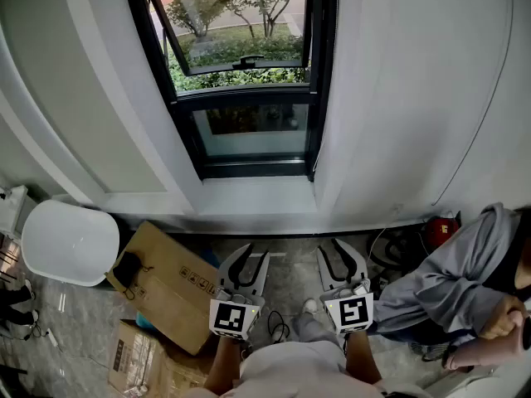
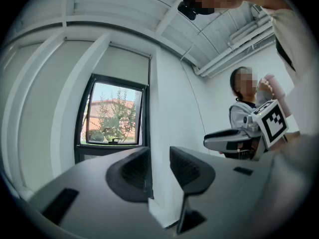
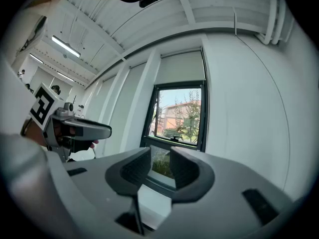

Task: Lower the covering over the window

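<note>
The black-framed window (image 1: 249,81) is set in the white wall ahead, its upper sash tilted open onto trees. Its pale roller blind (image 2: 122,63) is rolled up to the top of the window and also shows in the right gripper view as the blind (image 3: 182,66). My left gripper (image 1: 255,251) and right gripper (image 1: 332,247) are held side by side low in front of me, pointing at the wall below the sill. The left gripper (image 2: 159,171) is open with nothing between its jaws. The right gripper (image 3: 160,168) is open too, holding nothing.
A white round seat (image 1: 70,243) stands at the left. Cardboard boxes (image 1: 170,284) lie on the floor beside it. A person in a grey sleeve (image 1: 448,288) is close on the right, near a red object (image 1: 440,226). A thin cable (image 1: 489,98) runs down the right wall.
</note>
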A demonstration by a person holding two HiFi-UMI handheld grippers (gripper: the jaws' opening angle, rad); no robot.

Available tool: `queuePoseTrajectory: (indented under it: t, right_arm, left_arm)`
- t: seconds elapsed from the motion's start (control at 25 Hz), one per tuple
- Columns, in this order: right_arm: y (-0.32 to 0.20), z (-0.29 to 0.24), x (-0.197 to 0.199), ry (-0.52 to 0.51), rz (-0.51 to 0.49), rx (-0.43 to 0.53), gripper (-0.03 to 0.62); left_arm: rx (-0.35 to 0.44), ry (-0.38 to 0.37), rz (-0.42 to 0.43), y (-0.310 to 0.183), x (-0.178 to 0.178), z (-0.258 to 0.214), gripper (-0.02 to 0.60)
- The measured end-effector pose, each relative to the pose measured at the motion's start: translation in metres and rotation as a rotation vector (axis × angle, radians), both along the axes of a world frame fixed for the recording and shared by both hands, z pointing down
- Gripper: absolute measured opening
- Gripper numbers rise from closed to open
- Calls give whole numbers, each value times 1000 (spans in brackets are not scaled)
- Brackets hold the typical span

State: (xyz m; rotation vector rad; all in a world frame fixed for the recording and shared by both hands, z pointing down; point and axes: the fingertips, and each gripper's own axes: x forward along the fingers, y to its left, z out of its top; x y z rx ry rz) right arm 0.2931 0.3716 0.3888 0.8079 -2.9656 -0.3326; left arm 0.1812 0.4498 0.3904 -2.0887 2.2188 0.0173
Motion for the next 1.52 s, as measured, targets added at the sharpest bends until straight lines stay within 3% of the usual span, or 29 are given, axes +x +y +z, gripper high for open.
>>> queuePoseTrajectory:
  t: [0.24, 0.56, 1.32, 1.52]
  right_arm:
    - [13, 2, -7, -16, 2, -12, 106]
    - [-7, 6, -30, -58, -29, -22, 112]
    - [-140, -3, -91, -64, -73, -43, 110]
    - [-164, 7, -100, -20, -79, -56, 109]
  left_arm:
    - [13, -1, -9, 10, -8, -1, 120]
    - [-7, -14, -17, -14, -23, 7, 120]
    - [-44, -7, -23, -142, -69, 8, 120]
    - [-43, 2, -43, -165, -79, 9, 120]
